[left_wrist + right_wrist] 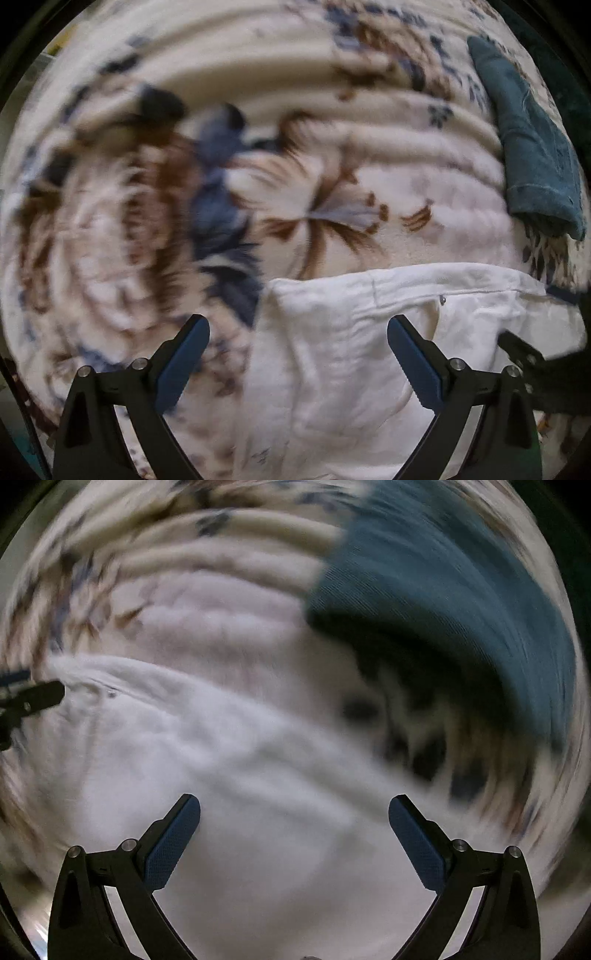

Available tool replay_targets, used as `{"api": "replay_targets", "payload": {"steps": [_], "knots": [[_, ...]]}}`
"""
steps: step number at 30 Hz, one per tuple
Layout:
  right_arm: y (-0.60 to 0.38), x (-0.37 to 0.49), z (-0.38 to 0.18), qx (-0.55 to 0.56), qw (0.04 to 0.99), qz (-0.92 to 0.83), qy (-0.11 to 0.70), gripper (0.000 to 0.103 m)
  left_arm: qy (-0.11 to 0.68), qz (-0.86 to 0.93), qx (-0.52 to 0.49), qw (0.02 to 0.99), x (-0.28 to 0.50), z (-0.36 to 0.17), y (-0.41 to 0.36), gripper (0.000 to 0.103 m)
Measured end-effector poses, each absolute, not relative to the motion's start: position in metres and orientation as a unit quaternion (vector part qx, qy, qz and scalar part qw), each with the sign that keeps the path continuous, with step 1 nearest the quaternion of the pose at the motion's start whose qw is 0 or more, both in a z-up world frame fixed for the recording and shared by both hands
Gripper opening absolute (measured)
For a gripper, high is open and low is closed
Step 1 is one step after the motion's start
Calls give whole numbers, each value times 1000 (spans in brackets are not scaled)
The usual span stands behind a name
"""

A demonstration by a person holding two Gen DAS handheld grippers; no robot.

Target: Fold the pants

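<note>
The white pants (351, 350) lie on a floral blanket (332, 177), their top edge and a small metal rivet showing. My left gripper (298, 328) is open and empty, hovering over the pants' left edge. In the blurred right wrist view the pants (221, 775) fill the lower middle. My right gripper (294, 808) is open and empty above them. The right gripper's dark body shows at the right edge of the left wrist view (532, 362); the left gripper shows at the left edge of the right wrist view (33, 698).
A folded teal garment (532, 147) lies on the blanket beyond the pants to the right; it also shows in the right wrist view (443, 590). The blanket, cream with brown and blue flowers, covers the whole surface.
</note>
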State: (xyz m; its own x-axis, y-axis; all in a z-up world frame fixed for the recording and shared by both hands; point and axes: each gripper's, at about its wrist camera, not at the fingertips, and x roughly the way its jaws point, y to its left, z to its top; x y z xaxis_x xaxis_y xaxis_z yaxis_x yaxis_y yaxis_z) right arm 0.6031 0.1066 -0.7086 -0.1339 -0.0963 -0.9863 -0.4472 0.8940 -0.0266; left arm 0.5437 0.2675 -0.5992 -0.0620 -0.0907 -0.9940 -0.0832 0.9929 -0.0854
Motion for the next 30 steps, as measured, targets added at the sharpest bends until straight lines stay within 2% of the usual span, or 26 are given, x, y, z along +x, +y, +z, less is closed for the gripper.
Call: {"api": "replay_targets", "payload": {"steps": [1, 2, 3, 4, 5, 6, 8, 9, 18, 22, 23, 24, 25, 26, 27, 30], "knots": [[115, 610, -717, -210, 620, 155, 740, 103, 731, -4, -62, 679, 544, -605, 266, 95], [120, 616, -722, -224, 614, 167, 738, 100, 731, -10, -64, 679, 543, -610, 262, 75], [123, 620, -725, -228, 610, 178, 737, 89, 731, -15, -64, 680, 542, -613, 259, 59], [126, 623, -728, -224, 604, 195, 739, 77, 727, -17, -60, 684, 539, -614, 253, 54], [129, 626, -730, -214, 600, 208, 742, 49, 723, -21, -55, 689, 538, -613, 249, 39], [131, 628, -729, -196, 596, 220, 747, 30, 717, -19, -43, 695, 536, -611, 245, 27], [135, 631, -724, -181, 605, 227, 741, 10, 708, -12, -35, 705, 535, -606, 241, 19], [136, 632, -719, -184, 614, 225, 734, 8, 705, -9, -41, 708, 534, -603, 242, 18], [110, 672, -697, -143, 654, 178, 721, 7, 710, 3, -78, 699, 563, -605, 258, 18], [87, 686, -694, -83, 642, 165, 744, 16, 693, -11, -39, 719, 538, -584, 253, 27], [78, 683, -684, -65, 643, 165, 745, 34, 690, -12, -37, 723, 526, -578, 253, 34], [63, 676, -667, -35, 649, 169, 741, 63, 687, -13, -41, 726, 513, -568, 255, 38], [49, 667, -650, -13, 656, 175, 734, 75, 683, -13, -48, 728, 498, -558, 258, 41], [35, 657, -636, 4, 662, 176, 729, 83, 680, -13, -59, 731, 481, -548, 261, 51], [16, 642, -621, 22, 666, 170, 726, 83, 679, -10, -71, 730, 465, -540, 264, 63], [-44, 572, -596, 66, 676, 117, 724, 83, 682, 14, -102, 724, 406, -520, 258, 66]]}}
